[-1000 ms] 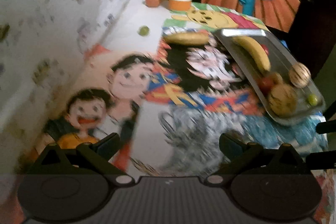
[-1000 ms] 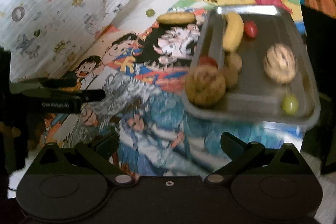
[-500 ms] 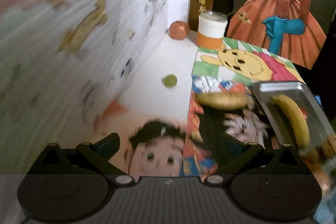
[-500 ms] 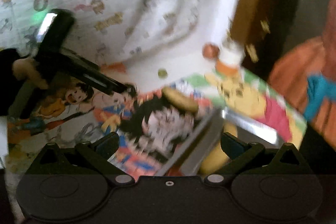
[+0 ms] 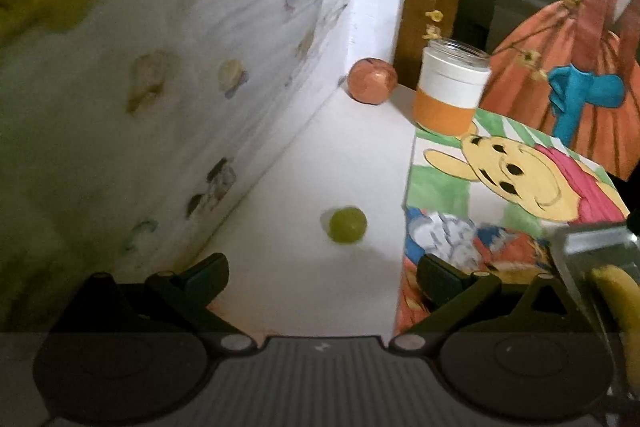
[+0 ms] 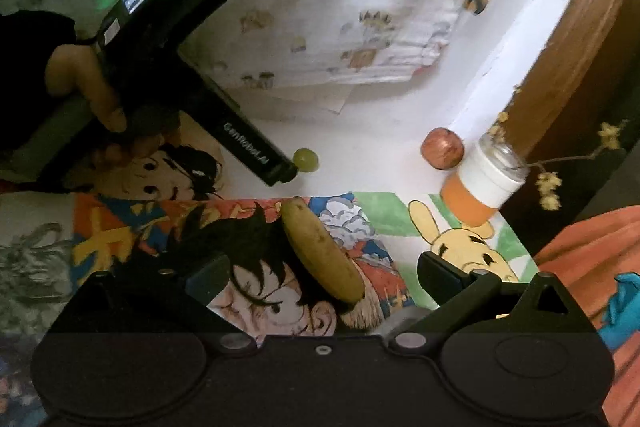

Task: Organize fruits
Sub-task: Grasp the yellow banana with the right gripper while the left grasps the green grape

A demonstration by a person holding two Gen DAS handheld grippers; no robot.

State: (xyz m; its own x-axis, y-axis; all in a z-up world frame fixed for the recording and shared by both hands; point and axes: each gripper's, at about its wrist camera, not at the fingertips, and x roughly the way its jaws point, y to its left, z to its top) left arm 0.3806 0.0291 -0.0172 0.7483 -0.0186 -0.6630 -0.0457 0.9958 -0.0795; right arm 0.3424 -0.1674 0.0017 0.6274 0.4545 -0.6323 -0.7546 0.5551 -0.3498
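A small green grape (image 5: 347, 225) lies on the white table just ahead of my open, empty left gripper (image 5: 322, 273). An apple (image 5: 372, 80) sits in the far corner by the wall. A metal tray (image 5: 592, 247) with a banana (image 5: 618, 303) shows at the right edge. In the right wrist view my open, empty right gripper (image 6: 320, 277) hovers over a loose banana (image 6: 322, 253) on the cartoon mat. The left gripper's tip (image 6: 280, 173) nearly touches the grape (image 6: 306, 159). The apple (image 6: 442, 148) sits beyond.
An orange-and-white jar (image 5: 450, 91) with dry flowers stands beside the apple; it also shows in the right wrist view (image 6: 480, 183). A cartoon-print cloth (image 5: 160, 87) covers the wall on the left. A colourful cartoon mat (image 5: 504, 183) covers the table's right part.
Both grippers have moved forward toward the far corner. The left one has closed in on the grape; the right one has swung off the tray to the loose banana.
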